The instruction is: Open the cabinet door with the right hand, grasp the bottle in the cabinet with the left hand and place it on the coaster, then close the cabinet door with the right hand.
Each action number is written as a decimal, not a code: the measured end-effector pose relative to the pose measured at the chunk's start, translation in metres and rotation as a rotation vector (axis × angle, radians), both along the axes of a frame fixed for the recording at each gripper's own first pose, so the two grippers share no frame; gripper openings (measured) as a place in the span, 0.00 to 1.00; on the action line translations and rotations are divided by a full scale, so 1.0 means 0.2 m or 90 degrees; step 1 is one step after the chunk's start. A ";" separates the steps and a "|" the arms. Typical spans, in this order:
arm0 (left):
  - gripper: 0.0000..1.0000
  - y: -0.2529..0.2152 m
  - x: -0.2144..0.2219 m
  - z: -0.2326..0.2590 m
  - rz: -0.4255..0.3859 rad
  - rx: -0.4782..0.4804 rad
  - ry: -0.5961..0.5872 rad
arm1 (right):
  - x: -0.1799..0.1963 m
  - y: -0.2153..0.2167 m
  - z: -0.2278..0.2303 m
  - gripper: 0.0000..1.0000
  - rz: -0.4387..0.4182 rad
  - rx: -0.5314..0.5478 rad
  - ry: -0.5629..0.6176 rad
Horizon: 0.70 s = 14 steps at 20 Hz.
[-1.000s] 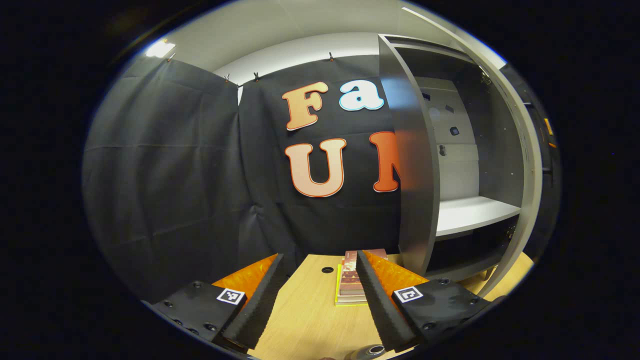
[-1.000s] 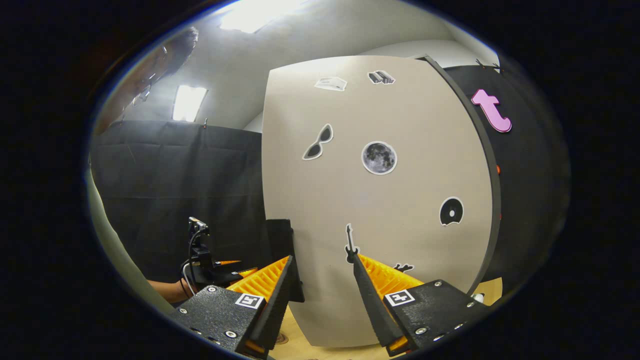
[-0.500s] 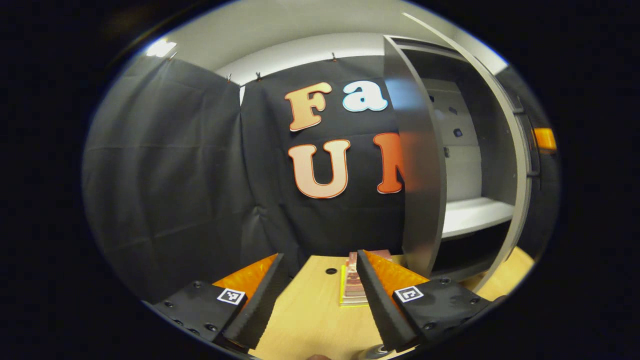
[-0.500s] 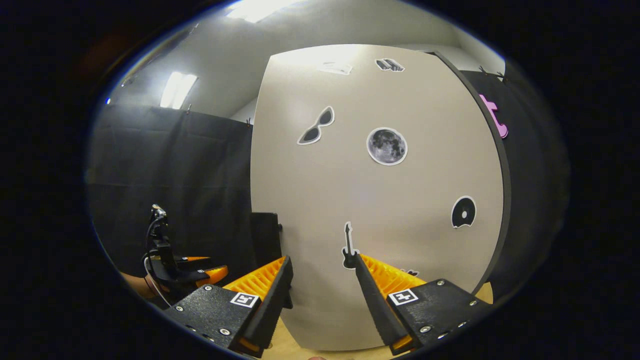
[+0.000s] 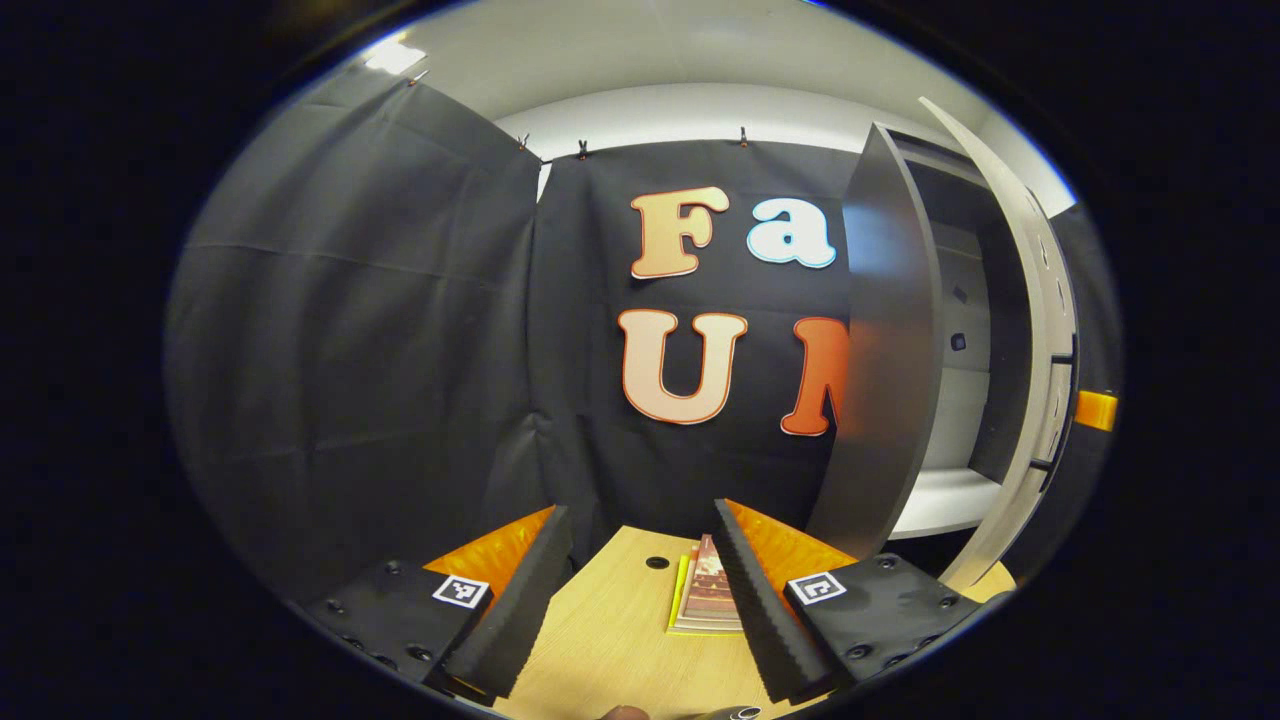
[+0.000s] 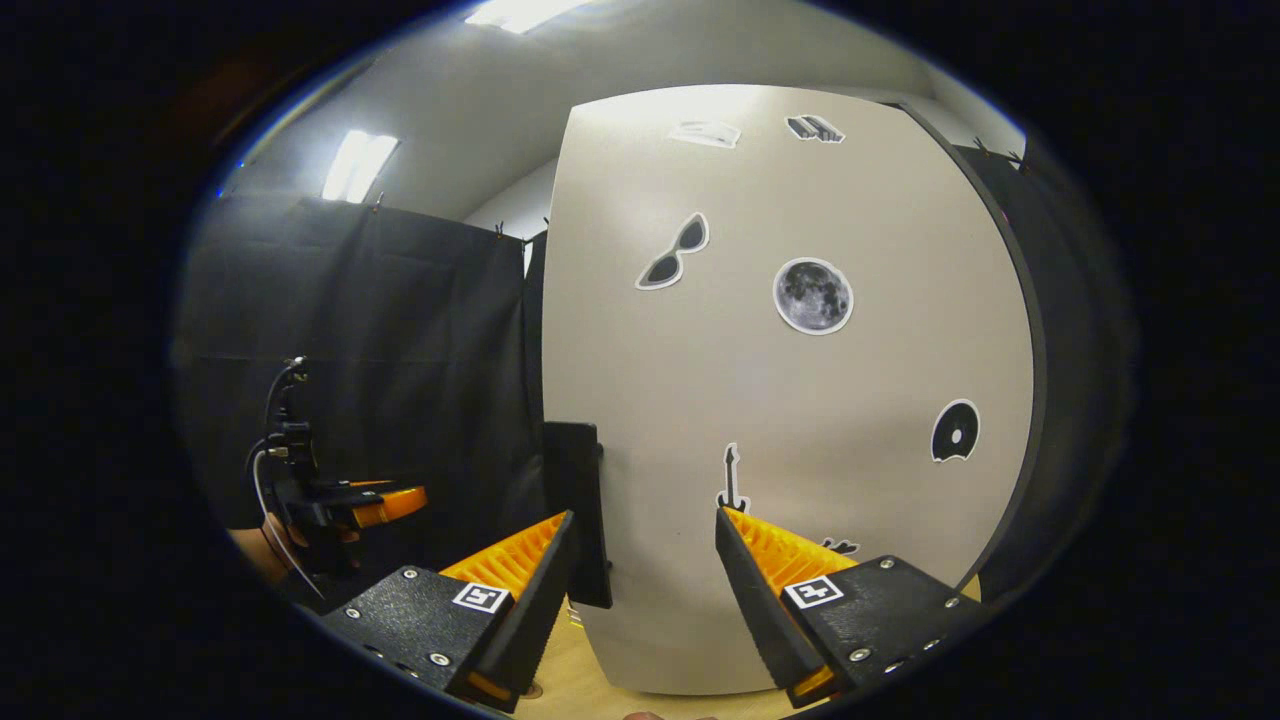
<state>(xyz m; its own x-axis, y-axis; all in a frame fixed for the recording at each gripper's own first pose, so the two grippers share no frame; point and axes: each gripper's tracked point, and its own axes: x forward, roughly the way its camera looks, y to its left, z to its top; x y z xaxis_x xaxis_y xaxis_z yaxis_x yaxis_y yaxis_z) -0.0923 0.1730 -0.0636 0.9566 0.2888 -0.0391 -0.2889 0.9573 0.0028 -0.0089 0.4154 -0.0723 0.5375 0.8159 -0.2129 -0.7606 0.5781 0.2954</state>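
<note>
1. Black cloth walls close in the booth; a light wooden table [image 5: 610, 640] sits low in the left gripper view, with a small dark hole near its far edge.
2. Left gripper [image 5: 640, 560] has its fingers spread wide, nothing between them, over the table.
3. Stack of books [image 5: 705, 600] lies flat on the table, just left of the left gripper's right finger and partly hidden by it.
4. Cabinet [image 5: 890, 400] stands at right in the left gripper view, dark side panel toward the camera; a white shelf [image 5: 945, 500] shows inside through the gap.
5. Cabinet door [image 6: 790, 400] is ajar, seen edge-on at far right in the left gripper view and face-on, close up, in the right gripper view, with several stickers on its pale front.
6. Black handle [image 6: 580, 510] sits on the door's left edge, just above the right gripper's left finger.
7. Right gripper [image 6: 640, 560] is spread, fingers empty; cannot tell whether either tip touches the door.
8. Bottle: only a dark rounded top [image 5: 725, 713] at the bottom edge of the left gripper view, near side of the table; cannot confirm it rests on a coaster.
9. Left gripper also appears far left in the right gripper view, held by a hand [image 6: 290, 530].
</note>
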 end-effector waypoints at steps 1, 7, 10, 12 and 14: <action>0.93 0.00 0.00 0.03 0.000 0.007 -0.007 | 0.01 0.01 0.00 0.85 -0.006 -0.002 0.005; 0.92 -0.03 -0.02 0.20 -0.002 0.047 -0.030 | 0.04 0.03 -0.01 0.87 -0.049 -0.052 -0.033; 0.93 -0.03 0.00 0.24 0.012 0.058 -0.025 | 0.05 0.04 -0.01 0.87 -0.076 -0.092 -0.045; 0.94 -0.07 0.03 0.26 0.005 0.055 -0.020 | 0.05 0.05 0.00 0.88 -0.087 -0.122 -0.062; 0.94 -0.12 0.07 0.31 -0.011 0.051 -0.023 | 0.06 0.04 0.05 0.88 -0.101 -0.129 -0.072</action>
<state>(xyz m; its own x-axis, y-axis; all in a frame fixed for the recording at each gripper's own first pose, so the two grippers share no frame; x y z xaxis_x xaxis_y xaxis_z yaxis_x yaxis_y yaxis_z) -0.0784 0.1485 -0.0018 0.9620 0.2725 0.0173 -0.2730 0.9595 0.0692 0.0025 0.4236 -0.0632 0.6853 0.6663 -0.2940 -0.6769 0.7317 0.0802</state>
